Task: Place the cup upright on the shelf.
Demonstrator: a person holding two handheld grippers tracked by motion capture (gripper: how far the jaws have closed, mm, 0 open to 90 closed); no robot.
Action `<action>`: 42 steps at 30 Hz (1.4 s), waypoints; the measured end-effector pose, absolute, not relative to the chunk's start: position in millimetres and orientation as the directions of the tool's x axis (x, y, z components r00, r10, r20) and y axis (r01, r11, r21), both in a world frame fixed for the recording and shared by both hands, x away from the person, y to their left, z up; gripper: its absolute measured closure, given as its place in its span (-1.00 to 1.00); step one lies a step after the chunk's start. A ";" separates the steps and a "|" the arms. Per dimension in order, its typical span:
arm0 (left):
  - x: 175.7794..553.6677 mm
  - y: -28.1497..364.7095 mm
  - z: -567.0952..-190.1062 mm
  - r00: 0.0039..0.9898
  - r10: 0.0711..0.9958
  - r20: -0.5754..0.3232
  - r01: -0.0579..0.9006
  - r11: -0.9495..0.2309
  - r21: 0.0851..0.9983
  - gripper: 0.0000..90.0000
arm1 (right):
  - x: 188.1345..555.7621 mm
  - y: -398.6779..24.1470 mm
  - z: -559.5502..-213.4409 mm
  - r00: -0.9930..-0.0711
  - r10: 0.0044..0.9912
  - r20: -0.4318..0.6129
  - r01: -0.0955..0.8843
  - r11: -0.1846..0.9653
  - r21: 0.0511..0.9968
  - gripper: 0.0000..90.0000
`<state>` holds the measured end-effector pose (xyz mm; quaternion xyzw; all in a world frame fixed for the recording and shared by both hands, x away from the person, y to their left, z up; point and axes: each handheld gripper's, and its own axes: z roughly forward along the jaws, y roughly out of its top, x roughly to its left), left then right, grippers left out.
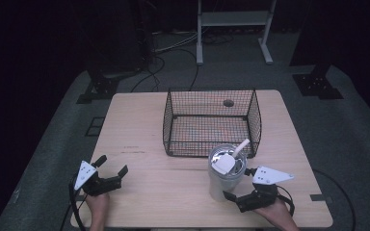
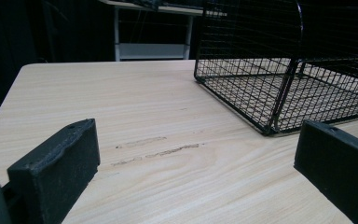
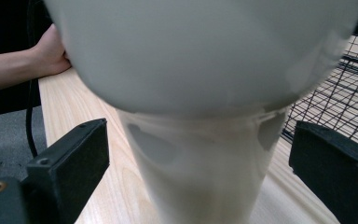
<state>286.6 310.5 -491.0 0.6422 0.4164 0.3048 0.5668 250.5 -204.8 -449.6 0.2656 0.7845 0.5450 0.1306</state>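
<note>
Straddling the white tumbler (image 1: pixel 226 174) at lower right, your right gripper (image 1: pixel 241 185) gapes wide; your left gripper (image 1: pixel 111 167) gapes wide at lower left.

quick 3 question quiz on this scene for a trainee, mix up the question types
1. True or false: the right gripper has its jaws shut on the white tumbler.
2. Multiple choice: the wire basket holds A) a bottle, B) nothing visible, C) a towel.
3. Short answer: what lies between the jaws of the left gripper?

Key
1. False. The jaws stand open on either side of the tumbler, with a gap on each side in the right gripper view.
2. B.
3. Bare table; the jaws are open with nothing between them.
</note>
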 end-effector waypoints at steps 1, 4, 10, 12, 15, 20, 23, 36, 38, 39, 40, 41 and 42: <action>286.6 310.5 -491.0 0.467 0.880 -0.081 0.189 -0.011 0.982 -1.00 | 250.5 -204.8 -449.6 -0.825 0.559 0.085 0.274 0.265 0.924 -0.90; 286.7 310.6 -491.0 0.467 0.880 -0.081 0.190 -0.010 0.982 -1.00 | 253.1 -199.7 -452.6 -0.825 0.558 0.091 0.269 0.246 0.931 -0.90; 286.8 310.9 -491.0 0.467 0.880 -0.081 0.188 -0.009 0.982 -1.00 | 256.2 -191.7 -456.4 -0.823 0.562 0.089 0.259 0.232 0.937 -0.91; 286.8 311.1 -491.0 0.469 0.880 -0.081 0.188 -0.009 0.982 -1.00 | 258.2 -188.7 -457.6 -0.820 0.566 0.089 0.253 0.219 0.942 -0.91; 286.8 311.2 -491.0 0.469 0.880 -0.081 0.188 -0.009 0.982 -1.00 | 259.5 -186.5 -458.4 -0.818 0.568 0.085 0.246 0.214 0.945 -0.91; 286.7 311.2 -491.0 0.469 0.879 -0.082 0.188 -0.009 0.982 -1.00 | 261.9 -181.2 -460.7 -0.814 0.575 0.082 0.231 0.191 0.954 -0.89; 286.7 311.4 -491.0 0.470 0.879 -0.081 0.187 -0.010 0.982 -1.00 | 262.0 -179.8 -461.7 -0.811 0.580 0.078 0.230 0.193 0.954 -0.87; 286.6 312.2 -490.9 0.468 0.879 -0.088 0.186 -0.001 0.983 -1.00 | 260.0 -179.6 -463.2 -0.808 0.586 0.052 0.192 0.179 0.965 -0.80; 286.6 312.3 -490.9 0.469 0.879 -0.087 0.185 -0.002 0.983 -1.00 | 260.1 -180.1 -462.9 -0.808 0.586 0.062 0.195 0.165 0.967 -0.79; 286.6 312.3 -490.9 0.469 0.879 -0.087 0.185 -0.002 0.983 -1.00 | 260.1 -180.1 -462.9 -0.808 0.586 0.062 0.195 0.165 0.967 -0.79; 286.5 312.4 -490.9 0.469 0.879 -0.088 0.186 -0.001 0.983 -1.00 | 260.7 -181.8 -460.9 -0.813 0.576 0.088 0.202 0.138 0.970 -0.79; 286.2 312.4 -490.8 0.468 0.879 -0.090 0.186 0.001 0.983 -1.00 | 260.9 -182.5 -459.0 -0.814 0.572 0.097 0.202 0.123 0.972 -0.79; 286.2 312.3 -490.8 0.469 0.879 -0.089 0.186 0.001 0.983 -1.00 | 261.1 -183.4 -456.5 -0.815 0.570 0.100 0.201 0.117 0.973 -0.79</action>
